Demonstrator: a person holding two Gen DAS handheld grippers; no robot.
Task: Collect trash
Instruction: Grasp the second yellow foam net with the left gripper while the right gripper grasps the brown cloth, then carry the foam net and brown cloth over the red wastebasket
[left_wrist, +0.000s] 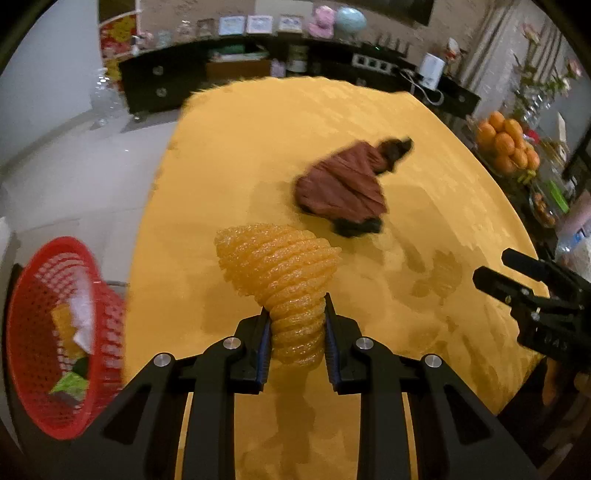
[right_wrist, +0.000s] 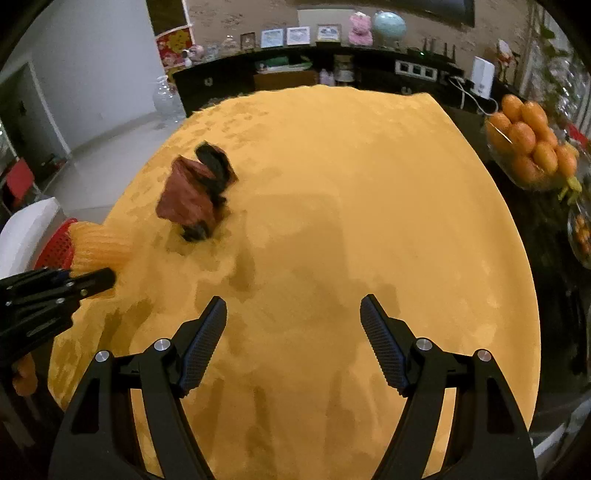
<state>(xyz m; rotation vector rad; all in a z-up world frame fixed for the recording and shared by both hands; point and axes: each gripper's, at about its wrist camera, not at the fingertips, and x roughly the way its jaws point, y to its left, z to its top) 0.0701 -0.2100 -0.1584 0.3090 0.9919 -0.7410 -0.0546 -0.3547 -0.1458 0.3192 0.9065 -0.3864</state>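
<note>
foam fruit net (left_wrist: 280, 273), the yellow ribbed sleeve kind, is pinched at its narrow end by the left gripper (left_wrist: 297, 334). jaws are closed down on it, squeezing that end into a neck, and the rest flares out like a cone. its long axis runs pretty much straight along the fingers, wide open end pointing forward and a bit to the left, held up over the desk (left_wrist: 369, 110) with its yellow fuzzy cover, not lying on it.

red basket (left_wrist: 37, 354) sits off the desk's left edge, below and left of the net, with some scraps already inside (something white, something green).

right gripper (right_wrist: 293, 332) hangs over the near middle of the desk with its jaws spread wide, nothing between them. from its camera the net shows at far left, just in front of the basket.

further back there's a crumpled brown wrapper (left_wrist: 343, 184) with dark bits at both ends, lying on the cover well apart from both grippers. bowl of oranges (right_wrist: 532, 147) on the right side.
</note>
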